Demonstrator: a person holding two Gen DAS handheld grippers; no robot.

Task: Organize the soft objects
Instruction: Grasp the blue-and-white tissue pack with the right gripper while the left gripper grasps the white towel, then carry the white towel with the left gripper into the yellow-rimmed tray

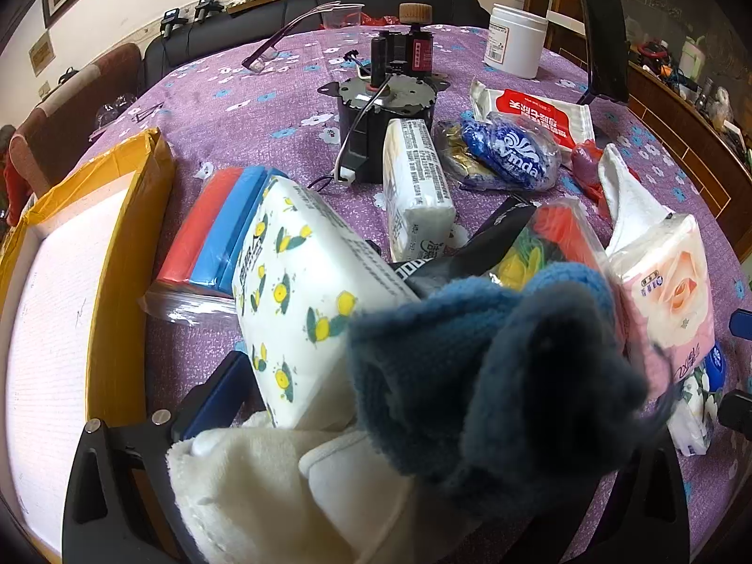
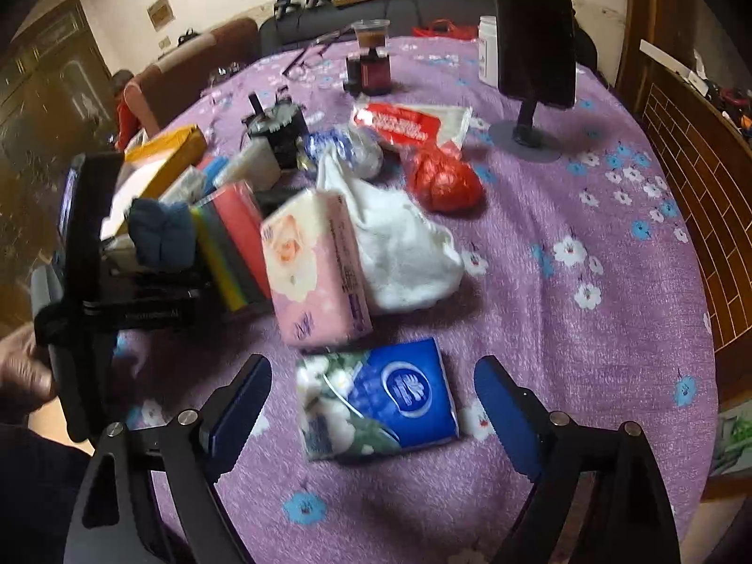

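Soft packs and cloths heaped on a purple flowered tablecloth [image 2: 540, 216].

Left wrist view: the left gripper [image 1: 423, 423] holds a bunch of fuzzy dark blue knit cloth [image 1: 470, 376] and cream fleece [image 1: 244, 493] between its fingers; the cloth hides the pads, so I cannot tell how tightly they close. Behind lie a glossy lemon-print tissue pack [image 1: 301, 291], a flat red-and-blue wrapped pack [image 1: 211, 235] and an open yellow cardboard box [image 1: 113, 254].

Right wrist view: the right gripper [image 2: 373, 404] stands wide apart, its ribbed blue pads flanking, not touching, a slick rectangular blue tissue pack [image 2: 380, 404] lying flat. Beyond stand a pink rose-print pack [image 2: 315, 268], fluffy white cloth [image 2: 404, 249] and a crinkled red bag [image 2: 444, 178].
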